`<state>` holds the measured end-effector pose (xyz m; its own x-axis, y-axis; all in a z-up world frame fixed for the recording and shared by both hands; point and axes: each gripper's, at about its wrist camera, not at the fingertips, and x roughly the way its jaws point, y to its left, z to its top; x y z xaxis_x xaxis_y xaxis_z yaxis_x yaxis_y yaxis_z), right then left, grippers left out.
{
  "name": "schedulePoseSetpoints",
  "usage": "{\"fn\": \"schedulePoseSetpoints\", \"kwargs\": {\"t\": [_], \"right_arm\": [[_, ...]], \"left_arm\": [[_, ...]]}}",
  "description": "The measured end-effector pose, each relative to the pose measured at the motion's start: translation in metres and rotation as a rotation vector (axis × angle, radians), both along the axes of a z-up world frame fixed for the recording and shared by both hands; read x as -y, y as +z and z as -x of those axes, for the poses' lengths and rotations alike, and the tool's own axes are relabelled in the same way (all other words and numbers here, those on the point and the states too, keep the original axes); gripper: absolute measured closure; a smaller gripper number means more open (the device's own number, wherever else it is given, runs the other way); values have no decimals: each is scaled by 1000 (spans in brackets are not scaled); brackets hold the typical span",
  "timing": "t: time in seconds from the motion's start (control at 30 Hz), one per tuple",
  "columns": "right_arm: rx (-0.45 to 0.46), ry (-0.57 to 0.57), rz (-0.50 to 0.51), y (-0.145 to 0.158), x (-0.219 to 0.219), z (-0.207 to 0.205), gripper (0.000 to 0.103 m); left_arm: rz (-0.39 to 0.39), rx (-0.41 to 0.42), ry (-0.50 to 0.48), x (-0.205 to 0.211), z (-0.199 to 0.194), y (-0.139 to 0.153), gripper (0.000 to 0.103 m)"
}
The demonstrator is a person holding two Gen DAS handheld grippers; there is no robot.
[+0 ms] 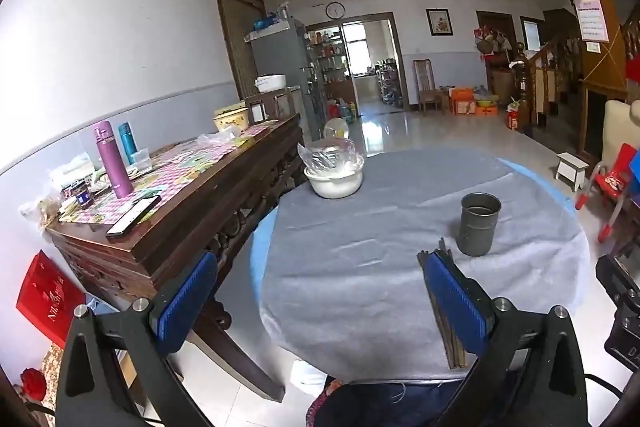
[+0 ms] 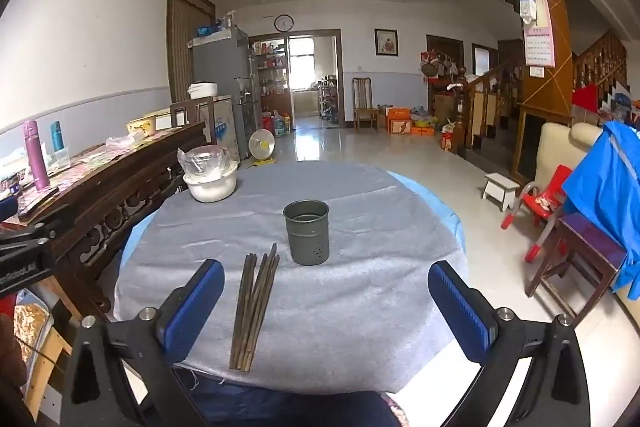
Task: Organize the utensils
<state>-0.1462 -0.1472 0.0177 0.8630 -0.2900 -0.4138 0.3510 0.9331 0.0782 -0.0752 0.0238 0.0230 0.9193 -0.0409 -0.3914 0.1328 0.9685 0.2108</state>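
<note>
While both your left claw [image 1: 320,301] and right claw [image 2: 326,301] stand wide open and empty, the chopsticks [image 2: 254,309] lie just beside the grey holder [image 2: 307,231], on the tabletop [image 2: 360,307].

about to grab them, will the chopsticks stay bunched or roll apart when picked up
The chopsticks lie as a loose, unbound bundle, so some would probably slip out. They look thin and stiff, likely light. The cloth under them may limit rolling.
</note>
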Motion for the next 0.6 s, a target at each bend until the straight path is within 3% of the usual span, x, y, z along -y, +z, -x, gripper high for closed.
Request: {"fn": "schedulePoseSetpoints", "kwargs": {"t": [0.6], "right_arm": [[-35,2,-19,-7,1,-7,0]], "left_arm": [[20,-55,7,-9,-10,-4,0]]}}
